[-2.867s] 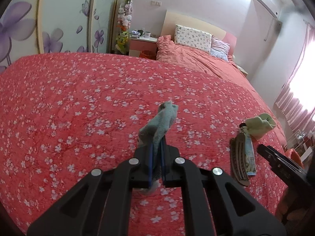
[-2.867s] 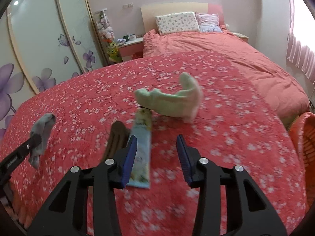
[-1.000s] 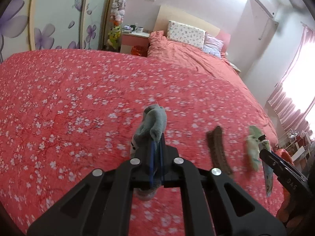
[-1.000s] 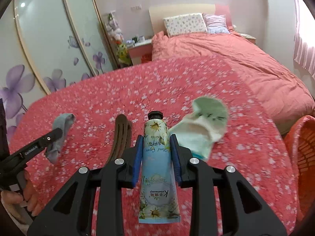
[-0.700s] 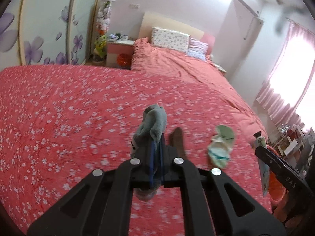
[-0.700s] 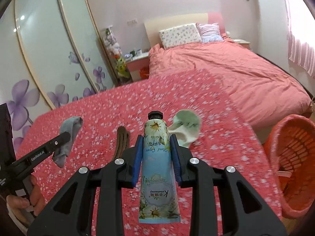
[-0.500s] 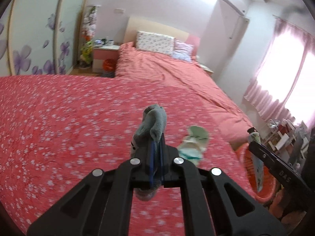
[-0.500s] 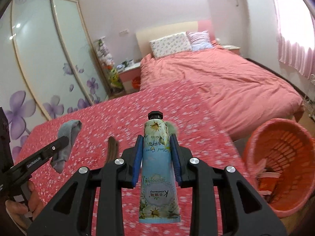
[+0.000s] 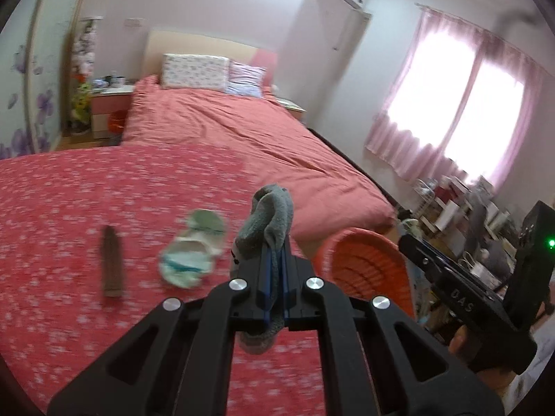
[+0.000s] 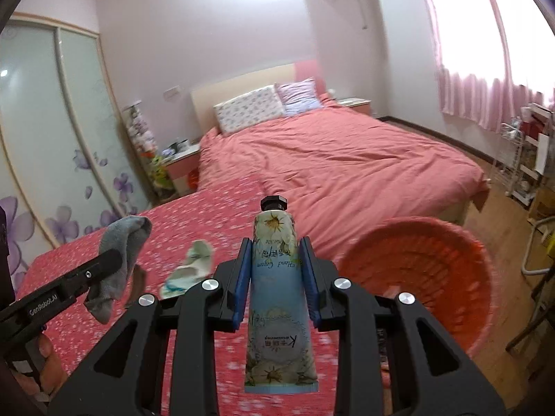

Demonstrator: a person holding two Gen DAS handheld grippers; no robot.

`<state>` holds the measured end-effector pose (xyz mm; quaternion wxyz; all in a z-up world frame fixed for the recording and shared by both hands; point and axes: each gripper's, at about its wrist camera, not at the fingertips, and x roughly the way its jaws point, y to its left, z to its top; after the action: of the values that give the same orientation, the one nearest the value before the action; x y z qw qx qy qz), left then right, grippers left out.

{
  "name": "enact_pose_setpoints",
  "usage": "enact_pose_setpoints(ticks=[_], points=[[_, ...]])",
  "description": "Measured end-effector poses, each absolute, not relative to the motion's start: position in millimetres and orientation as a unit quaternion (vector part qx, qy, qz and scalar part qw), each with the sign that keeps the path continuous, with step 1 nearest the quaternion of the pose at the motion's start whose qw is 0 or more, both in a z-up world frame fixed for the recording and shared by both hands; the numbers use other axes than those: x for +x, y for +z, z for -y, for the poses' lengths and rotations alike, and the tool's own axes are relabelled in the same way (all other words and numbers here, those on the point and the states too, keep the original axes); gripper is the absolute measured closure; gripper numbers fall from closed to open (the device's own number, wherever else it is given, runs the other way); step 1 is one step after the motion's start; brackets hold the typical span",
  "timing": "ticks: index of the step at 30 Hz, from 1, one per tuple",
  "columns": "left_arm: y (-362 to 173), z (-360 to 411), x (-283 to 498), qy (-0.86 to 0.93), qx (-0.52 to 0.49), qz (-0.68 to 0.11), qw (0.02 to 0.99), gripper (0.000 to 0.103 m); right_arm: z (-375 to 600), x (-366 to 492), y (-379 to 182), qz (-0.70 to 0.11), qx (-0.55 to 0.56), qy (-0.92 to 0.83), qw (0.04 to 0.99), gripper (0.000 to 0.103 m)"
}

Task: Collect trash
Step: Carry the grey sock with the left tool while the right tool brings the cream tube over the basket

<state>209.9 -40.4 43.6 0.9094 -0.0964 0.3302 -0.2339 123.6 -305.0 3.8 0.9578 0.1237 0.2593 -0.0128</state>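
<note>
In the left wrist view, the left gripper [image 9: 274, 277] had its jaws clamped on a grey sock [image 9: 269, 218], held clear above the bed [image 9: 104, 208] and aimed at the orange basket [image 9: 367, 270], presumably for dropping. In the right wrist view, the right gripper [image 10: 275, 277] pinched a hand-cream tube [image 10: 277, 287] cap-forward, just beside that basket [image 10: 423, 277]; a green sock [image 10: 190, 267] lay on the bed.

daylight floods in through my pink curtains [image 9: 447, 104], blowing the window white. the ceiling glares in my right view. the flowered bedspread [image 9: 69, 208] and orange basket [image 10: 433, 270] smear with motion blur; black fisheye corners bend everything.
</note>
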Motion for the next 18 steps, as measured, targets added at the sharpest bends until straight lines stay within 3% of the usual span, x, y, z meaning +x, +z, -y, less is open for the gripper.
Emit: enact_pose_setpoints(ticks=[18], points=[[-2,201,225,-0.357,-0.071,-0.374,0.853,0.097,415,125,-29,-0.247,0.188,-0.103,0.945,0.075]])
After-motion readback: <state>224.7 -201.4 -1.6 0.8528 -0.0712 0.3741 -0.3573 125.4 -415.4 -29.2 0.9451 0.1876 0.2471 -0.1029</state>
